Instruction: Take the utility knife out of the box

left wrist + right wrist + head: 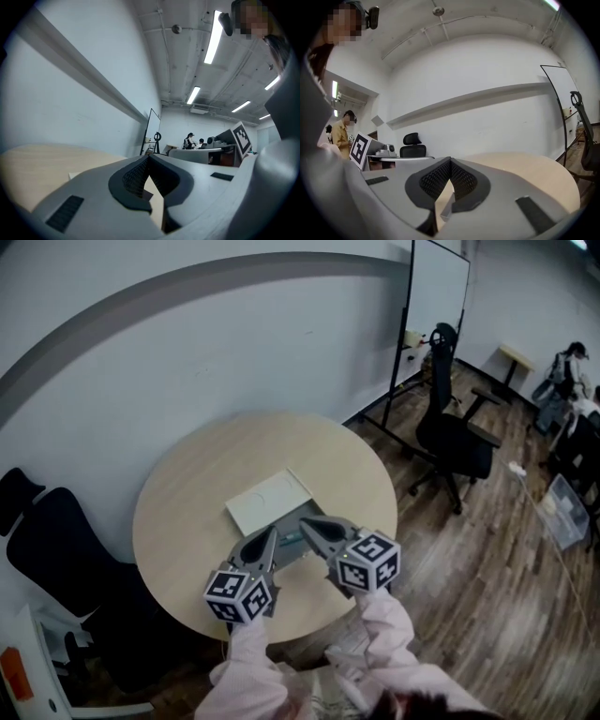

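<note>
Pale wood: one round table [183, 493], filling the middle of the head view.

On it, centre frame: one flat white box [269, 502], near end lying under the gripper tips.

Lower centre: left gripper [273, 534] and right gripper [307, 521], each clenched tip to tip on nothing, both at the box's near end. Whether either touches the box cannot be told.

Utility knife: not made out (presumably inside the box; a teal sliver between the tips is too small to call).

Step, as I judge it: approach only, nothing extracted. Next calls for parting the jaws, steadying the box with one gripper, and reaching its contents with the other.
</note>
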Motion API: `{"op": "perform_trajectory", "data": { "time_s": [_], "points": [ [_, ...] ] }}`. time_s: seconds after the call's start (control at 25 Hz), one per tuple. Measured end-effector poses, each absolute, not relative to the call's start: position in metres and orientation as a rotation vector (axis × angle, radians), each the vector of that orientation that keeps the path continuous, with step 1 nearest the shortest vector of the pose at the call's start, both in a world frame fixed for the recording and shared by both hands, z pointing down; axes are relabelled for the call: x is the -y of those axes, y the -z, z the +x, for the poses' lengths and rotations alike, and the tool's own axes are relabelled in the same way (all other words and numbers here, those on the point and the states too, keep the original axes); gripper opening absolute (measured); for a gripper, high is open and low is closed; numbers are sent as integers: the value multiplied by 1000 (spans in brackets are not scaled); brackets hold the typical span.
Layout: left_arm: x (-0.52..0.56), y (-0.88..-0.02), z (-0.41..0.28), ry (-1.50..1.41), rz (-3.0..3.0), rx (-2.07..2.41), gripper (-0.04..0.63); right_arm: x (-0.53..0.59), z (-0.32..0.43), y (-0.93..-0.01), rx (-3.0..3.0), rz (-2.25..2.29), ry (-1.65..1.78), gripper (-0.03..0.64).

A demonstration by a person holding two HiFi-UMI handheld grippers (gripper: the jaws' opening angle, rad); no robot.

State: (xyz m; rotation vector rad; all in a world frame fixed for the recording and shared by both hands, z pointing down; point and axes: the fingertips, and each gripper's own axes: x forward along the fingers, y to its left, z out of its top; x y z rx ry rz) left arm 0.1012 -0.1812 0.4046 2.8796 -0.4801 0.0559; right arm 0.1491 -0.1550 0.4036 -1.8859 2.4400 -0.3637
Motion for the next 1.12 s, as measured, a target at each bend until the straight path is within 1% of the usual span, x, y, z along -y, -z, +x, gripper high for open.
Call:
{"op": "perform_trajectory", "data": {
  "time_s": [0.32,1.12],
  "points": [
    [180,-416,104,-48,2833,585,6,164,152,-416,-2533,-1790,397,-3],
    [219,-472,111,-193,2706,577,6,216,155,-475,-2568,-1779,652,-3]
  ]
}}
